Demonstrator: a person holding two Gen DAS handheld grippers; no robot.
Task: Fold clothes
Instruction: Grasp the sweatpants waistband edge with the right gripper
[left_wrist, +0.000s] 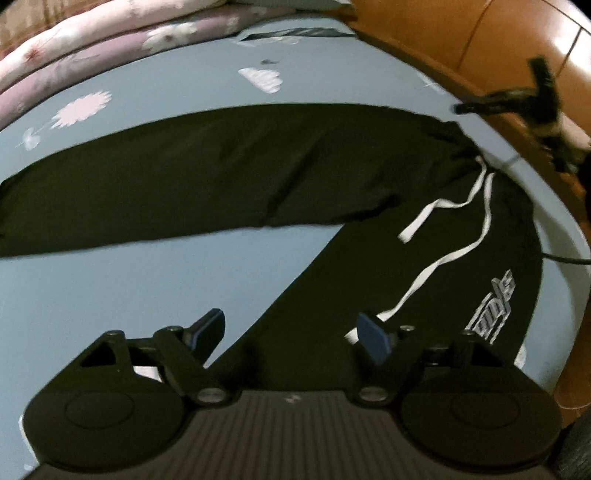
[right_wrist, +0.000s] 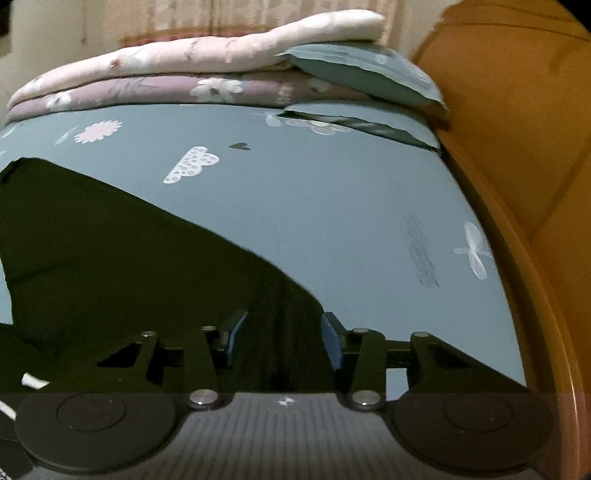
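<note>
Black trousers (left_wrist: 258, 177) spread flat on blue bedsheet (left_wrist: 110, 295), legs splayed apart. Left claw (left_wrist: 291, 332) released above lower leg; right claw (right_wrist: 284, 332) released over waistband edge. Advise: pinch both fabric layers, fold square, tuck drawstring (left_wrist: 443, 206).

Black trousers (left_wrist: 229, 173) spread on blue sheet (left_wrist: 110, 288); left gripper (left_wrist: 291, 332) fingers apart.

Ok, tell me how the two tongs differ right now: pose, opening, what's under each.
The left tongs stand wide open; the right tongs are open too, but narrower.
The left tongs straddle one leg of the black pants, near the white drawstring; the right tongs sit over a pants edge beside the blue sheet.
Both hold nothing and have blue pads.
</note>
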